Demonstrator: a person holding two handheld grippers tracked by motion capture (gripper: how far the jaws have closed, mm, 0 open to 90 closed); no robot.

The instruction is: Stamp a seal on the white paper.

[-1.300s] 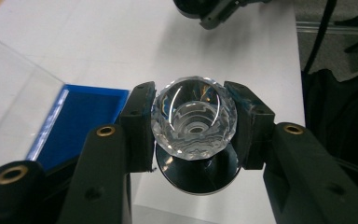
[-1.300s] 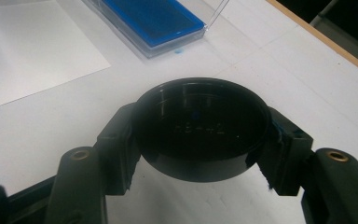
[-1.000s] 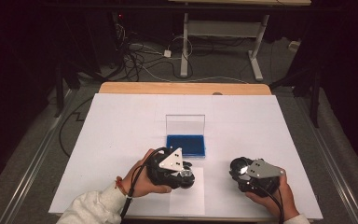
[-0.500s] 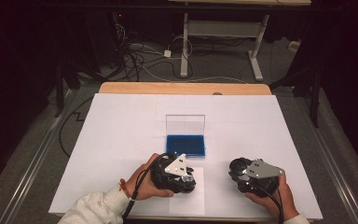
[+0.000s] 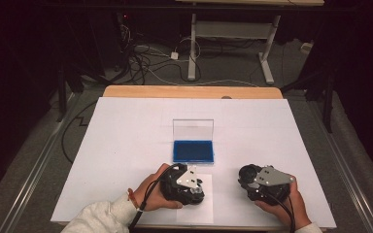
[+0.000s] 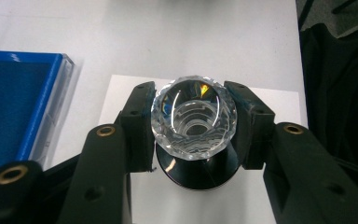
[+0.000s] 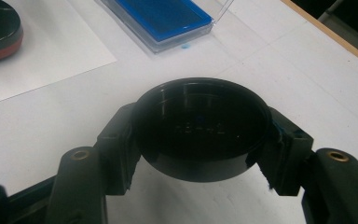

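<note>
Left tool (image 6: 194, 126) is clamped on the faceted crystal knob (image 6: 194, 122) of a stamp, jaws gripping it at opposite sides. The stamp's black round base (image 6: 196, 170) sits below the knob on the white paper sheet (image 6: 121, 93) at the near edge of the tabletop (image 5: 126, 145).

Right tool (image 7: 200, 140) grips a black round cap (image 7: 200, 126), held just above the tabletop, right of the sheet.

Likely step: stamp on paper or ink it. Advice: keep the knob axis vertical and press straight down, no rocking. Glass facets are slick and the jaw contact is small, so watch for the knob twisting in the grip. Keep the cap parked clear.

Materials: knob is clear cut glass, many facets, throws rainbow glints. Base and cap are glossy black plastic, circular. In the right gripper view the base shows a red band at its bottom. Ink pad (image 5: 193, 151) is matte blue, rectangular, in a clear hinged case (image 5: 193, 130) with lid standing upright, just beyond the sheet.
</note>
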